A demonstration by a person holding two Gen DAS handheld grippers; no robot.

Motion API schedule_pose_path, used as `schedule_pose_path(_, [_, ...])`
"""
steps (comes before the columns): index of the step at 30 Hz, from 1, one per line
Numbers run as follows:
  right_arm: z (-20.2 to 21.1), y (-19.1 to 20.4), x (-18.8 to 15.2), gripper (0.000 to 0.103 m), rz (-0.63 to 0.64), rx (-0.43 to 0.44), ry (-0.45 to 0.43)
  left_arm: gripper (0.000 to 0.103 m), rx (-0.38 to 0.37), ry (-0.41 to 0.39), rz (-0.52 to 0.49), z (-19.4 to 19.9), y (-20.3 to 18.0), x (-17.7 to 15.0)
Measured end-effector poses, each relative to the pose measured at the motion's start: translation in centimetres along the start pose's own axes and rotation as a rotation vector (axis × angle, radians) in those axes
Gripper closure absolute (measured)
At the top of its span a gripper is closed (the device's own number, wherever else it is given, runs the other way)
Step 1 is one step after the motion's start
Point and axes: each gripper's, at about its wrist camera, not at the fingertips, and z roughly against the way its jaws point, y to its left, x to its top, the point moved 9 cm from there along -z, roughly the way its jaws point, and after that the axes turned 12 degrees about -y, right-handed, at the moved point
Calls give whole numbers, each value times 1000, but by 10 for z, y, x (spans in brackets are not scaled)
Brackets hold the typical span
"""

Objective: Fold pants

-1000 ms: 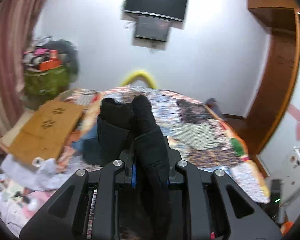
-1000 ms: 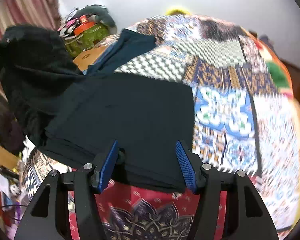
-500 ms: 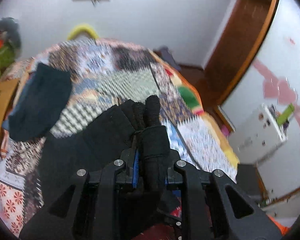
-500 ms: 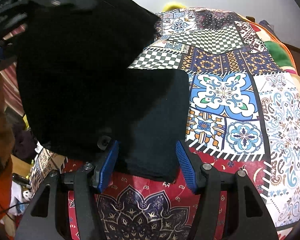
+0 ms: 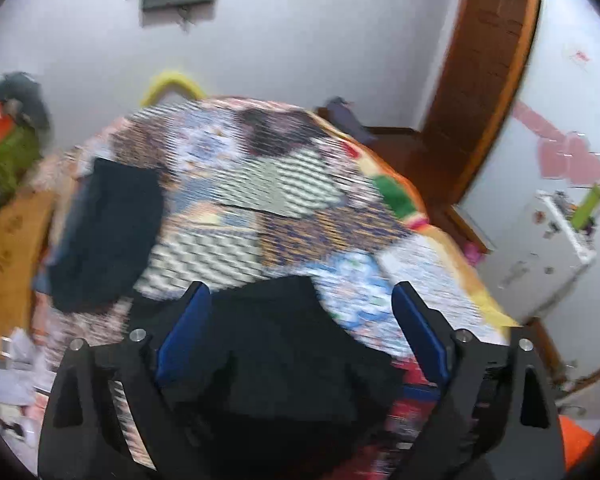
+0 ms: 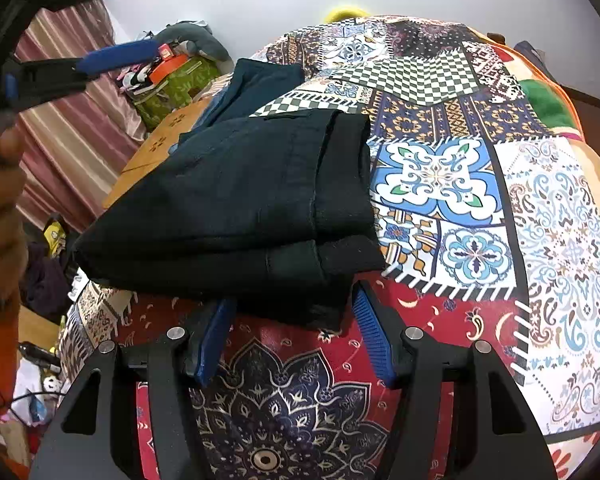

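Fingers [image 5: 418,340] of left gripper [image 5: 300,308] spread above pants [image 6: 236,200].

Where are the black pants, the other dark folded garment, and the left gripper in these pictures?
black pants [image 6: 236,200], right wrist view, on the folded top layer.
dark folded garment [image 5: 108,236], left wrist view, on its middle.
left gripper [image 5: 300,332], left wrist view, midway between the open blue fingertips.
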Motion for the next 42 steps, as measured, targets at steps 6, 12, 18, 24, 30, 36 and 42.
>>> schedule_pose_path(6, [4, -5, 1, 47, -7, -17, -1, 7, 170, 47, 13, -29, 92, -2])
schedule_pose_path(12, [5, -3, -1, 47, -11, -30, 8, 7, 372, 216, -38, -95, 168, -37])
schedule_pose_path(18, [9, -3, 0, 47, -8, -56, -2, 7, 322, 425, -47, -143, 185, -101])
schedule_pose_path(24, [20, -2, 5, 47, 20, -80, -13, 1, 278, 440, 43, -110, 206, -127])
schedule_pose_path(30, [33, 6, 16, 40, 53, -74, -73, 1, 301, 415, 55, -44, 213, -152])
schedule_pose_path(36, [38, 21, 24, 40, 82, -52, -104, 1, 275, 394, 158, 18, 204, -178])
schedule_pose_path(42, [36, 38, 24, 39, 118, -28, -111, 1, 267, 340, 197, 48, 185, -183])
